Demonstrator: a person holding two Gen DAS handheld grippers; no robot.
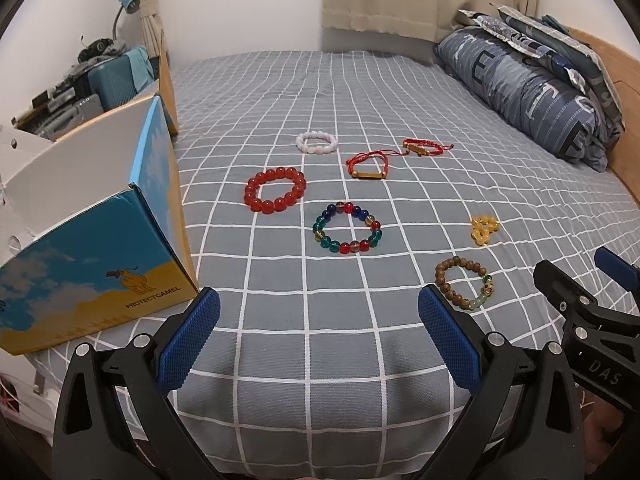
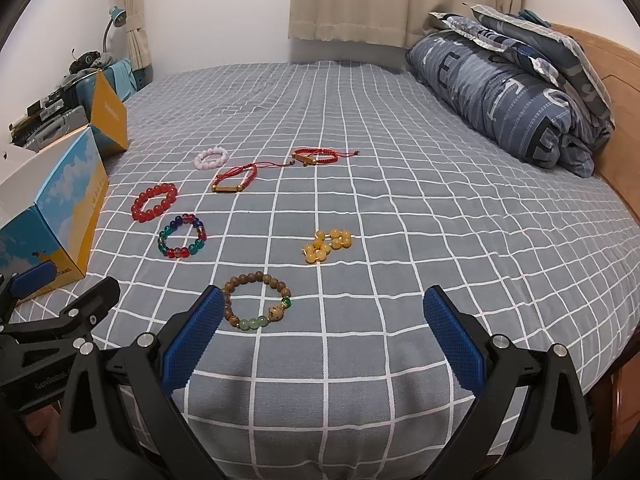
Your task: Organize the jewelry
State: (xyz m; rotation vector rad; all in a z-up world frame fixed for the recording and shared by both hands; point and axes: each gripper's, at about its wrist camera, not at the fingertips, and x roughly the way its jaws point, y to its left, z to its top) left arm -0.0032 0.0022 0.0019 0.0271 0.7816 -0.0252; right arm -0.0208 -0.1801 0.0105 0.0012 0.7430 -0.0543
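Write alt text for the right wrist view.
Seven bracelets lie spread on a grey checked bedspread, the wooden bead bracelet nearest the open right hand-held gripper. A blue and yellow box stands at left.

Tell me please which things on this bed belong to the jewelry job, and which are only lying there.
Part of the job:
- red bead bracelet
- multicolour glass bracelet
- white bead bracelet
- two red cord bracelets
- yellow bead bracelet
- wooden bead bracelet
- open cardboard box, probably where they go

Just lying about:
- folded quilt
- desk lamp
- suitcase
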